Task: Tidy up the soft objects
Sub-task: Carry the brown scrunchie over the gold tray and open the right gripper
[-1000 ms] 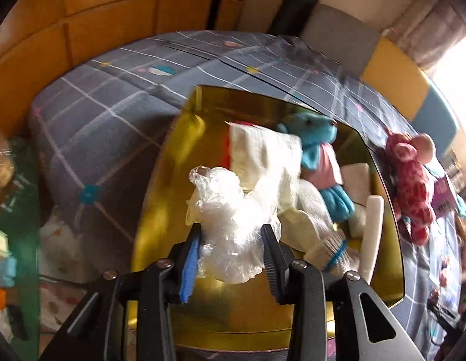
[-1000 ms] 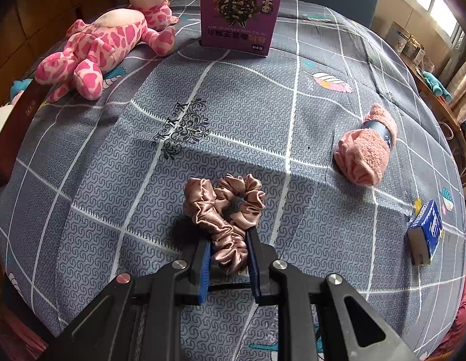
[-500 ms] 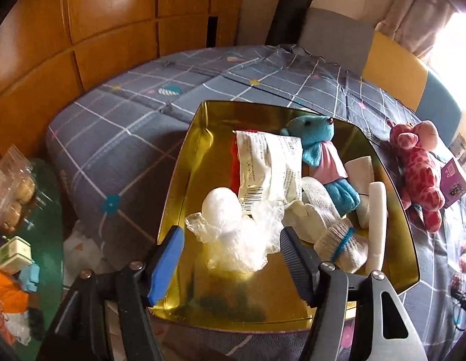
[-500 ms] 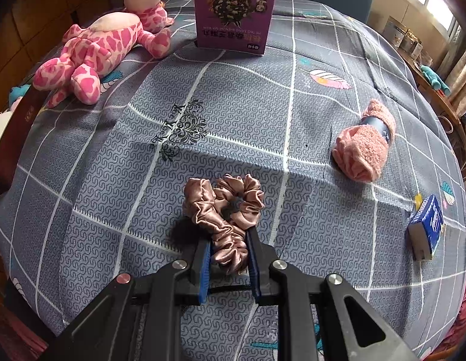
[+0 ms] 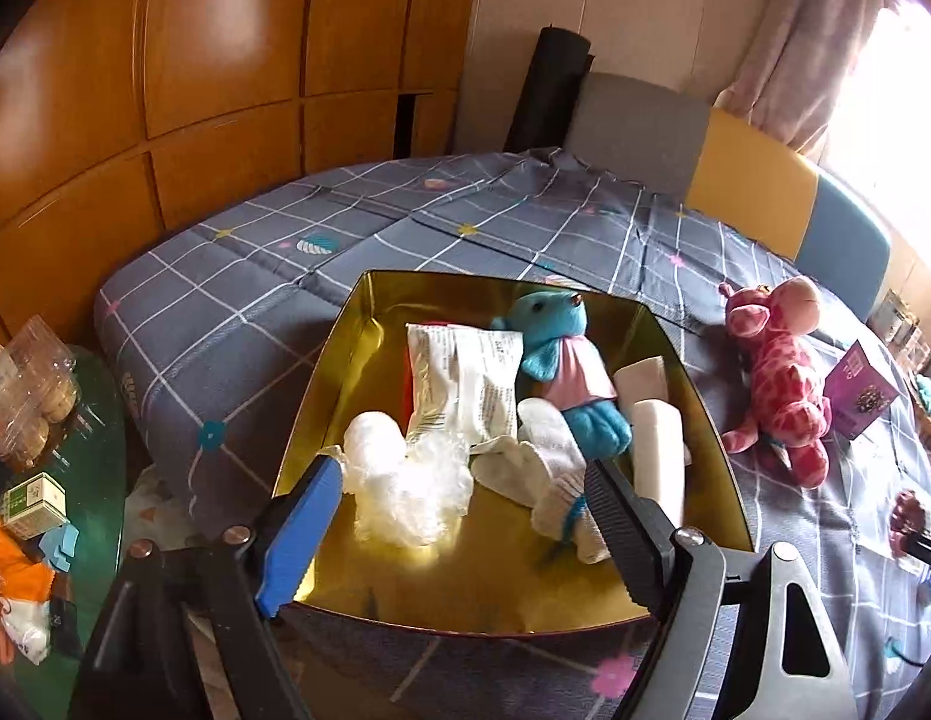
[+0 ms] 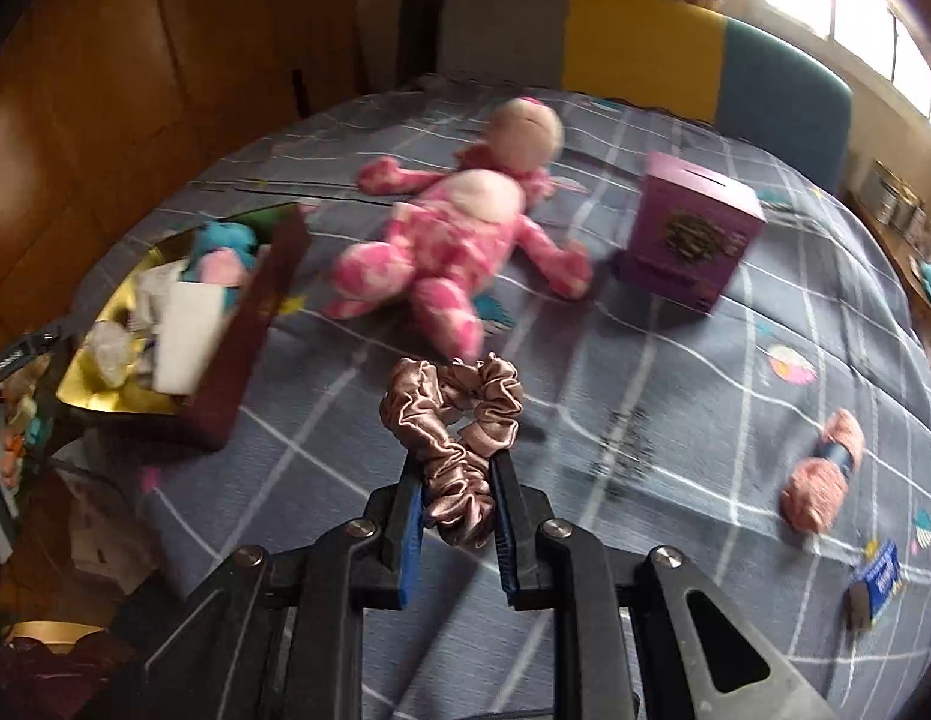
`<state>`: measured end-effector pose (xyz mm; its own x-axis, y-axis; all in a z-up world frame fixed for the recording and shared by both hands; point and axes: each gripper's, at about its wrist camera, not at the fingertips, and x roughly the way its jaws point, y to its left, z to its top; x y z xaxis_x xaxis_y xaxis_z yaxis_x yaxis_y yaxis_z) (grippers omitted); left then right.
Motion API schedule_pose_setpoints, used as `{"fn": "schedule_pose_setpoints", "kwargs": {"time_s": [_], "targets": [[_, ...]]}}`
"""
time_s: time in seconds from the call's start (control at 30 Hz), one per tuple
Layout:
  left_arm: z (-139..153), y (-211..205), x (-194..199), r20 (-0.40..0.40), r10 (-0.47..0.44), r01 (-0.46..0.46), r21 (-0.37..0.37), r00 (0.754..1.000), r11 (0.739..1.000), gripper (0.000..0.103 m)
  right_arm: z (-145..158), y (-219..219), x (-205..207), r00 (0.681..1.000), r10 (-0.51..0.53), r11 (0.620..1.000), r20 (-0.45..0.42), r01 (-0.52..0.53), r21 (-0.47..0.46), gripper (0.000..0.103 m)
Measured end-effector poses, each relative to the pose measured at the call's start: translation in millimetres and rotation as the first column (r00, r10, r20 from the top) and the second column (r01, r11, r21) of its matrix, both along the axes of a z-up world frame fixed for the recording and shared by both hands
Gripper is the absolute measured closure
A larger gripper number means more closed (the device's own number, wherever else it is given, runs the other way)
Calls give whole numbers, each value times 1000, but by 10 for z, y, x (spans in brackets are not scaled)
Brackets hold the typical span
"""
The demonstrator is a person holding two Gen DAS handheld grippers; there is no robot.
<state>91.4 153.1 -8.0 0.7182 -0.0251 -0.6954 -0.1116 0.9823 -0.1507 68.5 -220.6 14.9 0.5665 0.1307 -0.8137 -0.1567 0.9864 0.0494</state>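
Your left gripper (image 5: 459, 516) was opening, jaws wide apart, nothing pressed between them. The crumpled clear plastic bag (image 5: 405, 486) lay free on the floor of the gold tray (image 5: 321, 396), just ahead at 12 o'clock. Behind it sat a white packet (image 5: 465, 384), a blue plush (image 5: 555, 366) and white socks (image 5: 549, 456). Your right gripper (image 6: 456, 510) stood clamped on the pink satin scrunchie (image 6: 453, 426), lifted off the bedspread (image 6: 645, 420). The tray's near wall rose at 10 o'clock; the pink giraffe plush (image 6: 453, 240) at 12, the purple box (image 6: 687, 240) at 1. Open cloth lay between.
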Motion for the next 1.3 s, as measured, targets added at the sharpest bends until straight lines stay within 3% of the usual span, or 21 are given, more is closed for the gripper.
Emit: {"fn": "schedule_pose_setpoints", "kwargs": {"time_s": [0.13,0.23,0.53,0.8,1.03,1.2,1.3], "targets": [[50,-22,-50,12,7,-7,12,1000,1000,16,24,663,140,985,173,981,-1,-172,88,84],[59,-34,-62,10,23,-23,30,1000,999,16,-16,1075,270,969,246,957,-2,-243,156,84],[118,60,-166,29,77,-78,47,997,996,8,-279,1935,581,955,296,939,-11,-289,185,84],[149,196,-199,43,132,-134,62,990,989,8,-482,2330,794,950,313,939,-16,-307,152,84],[110,351,-189,33,174,-176,48,984,983,8,-765,2552,940,946,318,944,-70,-309,112,79],[90,391,-179,29,182,-183,44,983,982,8,-716,2514,936,949,306,942,-80,-290,167,64],[85,376,-180,28,174,-175,38,984,984,8,-648,2450,890,954,292,942,-69,-274,196,61]]}}
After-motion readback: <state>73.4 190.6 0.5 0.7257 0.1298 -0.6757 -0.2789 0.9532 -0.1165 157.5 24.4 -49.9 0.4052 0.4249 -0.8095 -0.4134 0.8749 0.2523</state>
